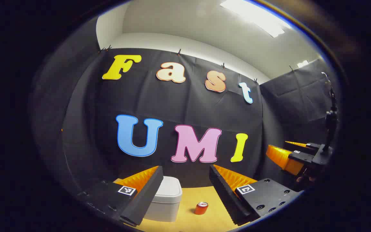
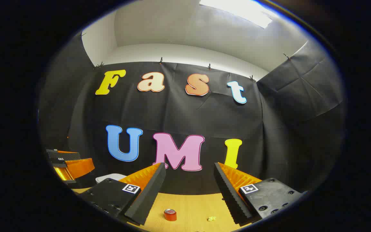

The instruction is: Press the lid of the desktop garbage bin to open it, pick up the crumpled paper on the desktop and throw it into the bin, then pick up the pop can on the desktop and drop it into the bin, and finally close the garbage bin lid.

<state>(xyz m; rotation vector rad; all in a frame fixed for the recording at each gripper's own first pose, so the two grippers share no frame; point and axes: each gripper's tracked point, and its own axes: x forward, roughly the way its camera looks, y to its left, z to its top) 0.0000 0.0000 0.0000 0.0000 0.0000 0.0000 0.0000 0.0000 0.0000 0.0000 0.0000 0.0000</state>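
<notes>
The garbage bin (image 1: 166, 199) is a pale grey box with rounded corners; its lid (image 1: 170, 187) lies flat and closed. It stands upright on the wooden desktop (image 1: 211, 219). The pop can (image 1: 201, 208), red with a silver top, stands upright to the right of the bin, near it but apart. The crumpled paper (image 2: 211, 218) is a small yellowish scrap, apparently a loose wad, lying to the right of the can.

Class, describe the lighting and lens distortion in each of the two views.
Left gripper view: a ceiling light burns out to white; the fisheye curves the booth wall, while the bin and pop can stay sharp. Right gripper view: the same overexposed light, bowed wall edges, evenly lit table, faint shadows.
</notes>
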